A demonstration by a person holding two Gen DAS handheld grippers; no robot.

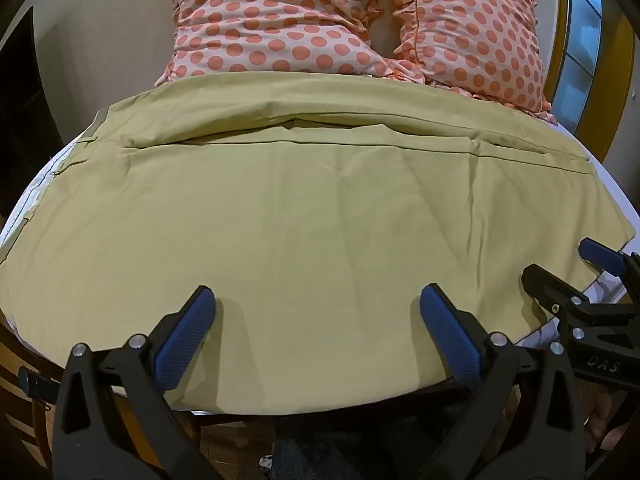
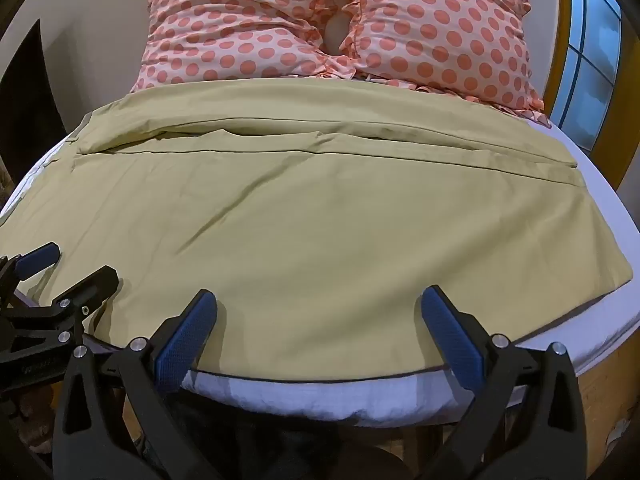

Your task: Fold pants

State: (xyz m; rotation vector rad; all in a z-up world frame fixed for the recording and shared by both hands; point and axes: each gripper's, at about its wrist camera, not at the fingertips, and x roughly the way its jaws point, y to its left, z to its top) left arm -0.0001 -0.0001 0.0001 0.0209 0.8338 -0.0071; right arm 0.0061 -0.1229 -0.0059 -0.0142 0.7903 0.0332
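Both views are evenly and fairly softly lit, with daylight entering through the blue-tinted window (image 2: 592, 60) at the upper right. The tan pants (image 1: 312, 216) show gentle crease shading without glare. Short soft shadows fall on the cloth beside the left gripper (image 1: 318, 300) and the right gripper (image 2: 320, 304). Fisheye distortion bows the bed (image 2: 624, 216) edges strongly, and black vignetting fills the corners. The centre is sharp; the rims turn slightly smeared, and the space below the bed is dim.
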